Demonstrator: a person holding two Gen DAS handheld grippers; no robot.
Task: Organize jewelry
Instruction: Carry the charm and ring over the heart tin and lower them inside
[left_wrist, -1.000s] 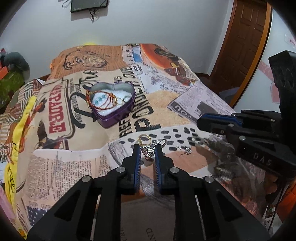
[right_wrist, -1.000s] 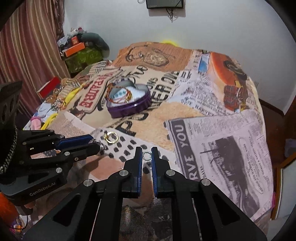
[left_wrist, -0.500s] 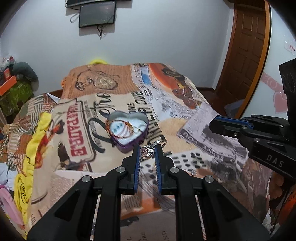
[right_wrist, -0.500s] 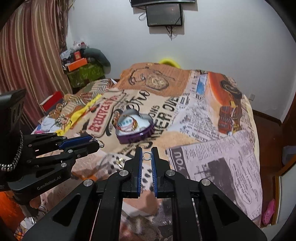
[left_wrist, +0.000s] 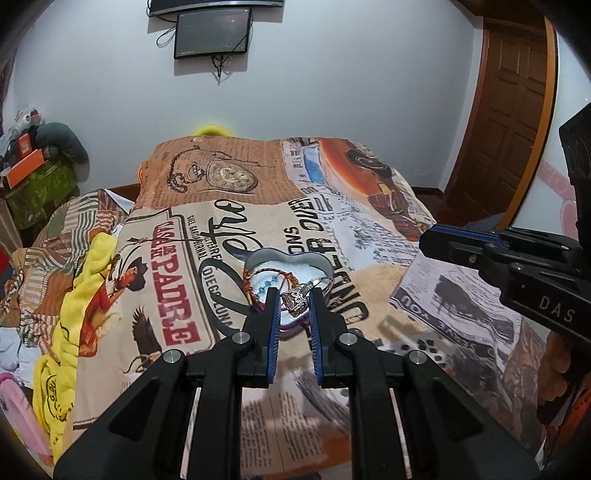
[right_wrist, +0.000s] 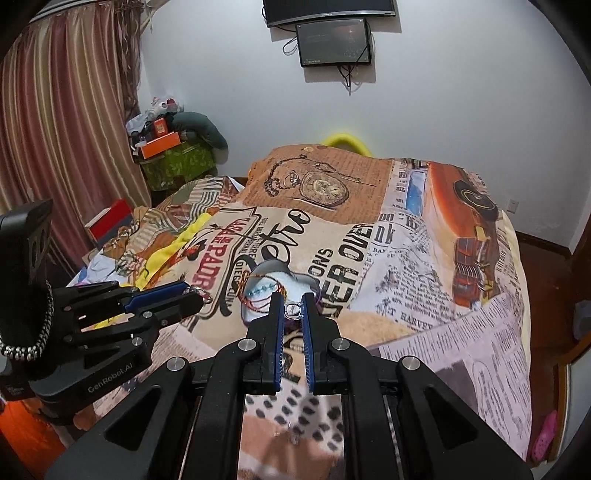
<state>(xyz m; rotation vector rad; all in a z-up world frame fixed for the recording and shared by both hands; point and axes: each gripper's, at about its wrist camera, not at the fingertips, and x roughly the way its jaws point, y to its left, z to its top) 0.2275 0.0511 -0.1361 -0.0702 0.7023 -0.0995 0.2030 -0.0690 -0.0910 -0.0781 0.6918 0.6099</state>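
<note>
2 light, slippery rings ride pinched, the ornate ring (left_wrist: 297, 300) in the left gripper (left_wrist: 292, 306), the small ring (right_wrist: 293, 309) in the right gripper (right_wrist: 293, 312), above the heart tin (left_wrist: 325, 266).

At the centre of your left view, a heart-shaped tin (left_wrist: 290, 258) with a dull metal rim holds a white, soft-looking lining. Your matt black plastic left gripper (left_wrist: 293, 301) pinches a glittering silver metal ring (left_wrist: 295, 298). The newspaper-print bedspread (left_wrist: 177, 295) looks like soft matt cloth. At upper right stands a glossy brown wooden door (left_wrist: 513, 110).
</note>
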